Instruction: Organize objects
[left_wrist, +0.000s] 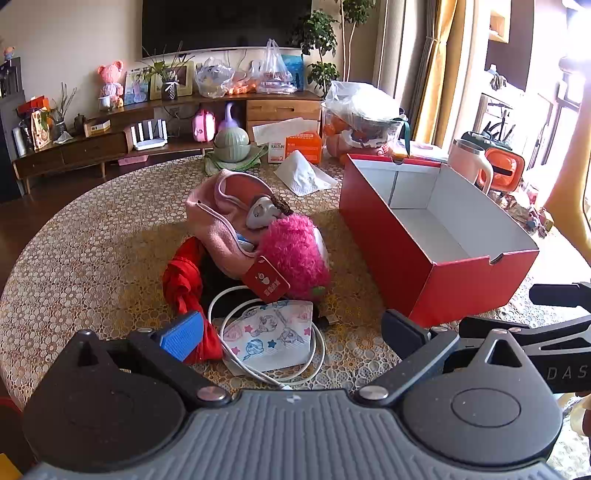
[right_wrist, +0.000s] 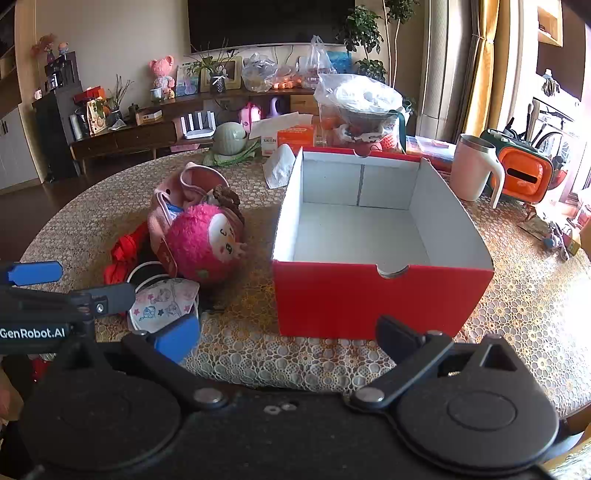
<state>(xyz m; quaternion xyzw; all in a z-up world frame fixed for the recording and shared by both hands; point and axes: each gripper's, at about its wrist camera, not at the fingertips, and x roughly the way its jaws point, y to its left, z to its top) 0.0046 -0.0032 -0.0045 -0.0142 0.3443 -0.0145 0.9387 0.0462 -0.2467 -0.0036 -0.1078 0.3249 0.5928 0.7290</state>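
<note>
An open red box (right_wrist: 384, 295), white and bare inside, stands straight ahead of my right gripper (right_wrist: 288, 339), whose jaws are wide open and hold nothing. Left of the box (left_wrist: 436, 236) lies a heap: a fluffy pink plush toy (left_wrist: 295, 254), a pink fleece hat (left_wrist: 218, 218) with a grey gadget (left_wrist: 262, 214) on it, a red cloth (left_wrist: 184, 284), a red card (left_wrist: 267, 282), a cartoon-print face mask (left_wrist: 273, 332) and a white cable (left_wrist: 229, 306). My left gripper (left_wrist: 291, 332) hangs open above the mask and cable, touching nothing. It also shows beside the heap (right_wrist: 74, 284).
The round table (right_wrist: 258, 354) carries a lace cloth. Behind the box are a pale mug (right_wrist: 472, 170), an orange case (right_wrist: 524, 173), a bagged bowl (right_wrist: 362, 107), a white tissue (right_wrist: 280, 166) and a green pot (right_wrist: 229, 138). A TV cabinet (left_wrist: 92, 147) lines the far wall.
</note>
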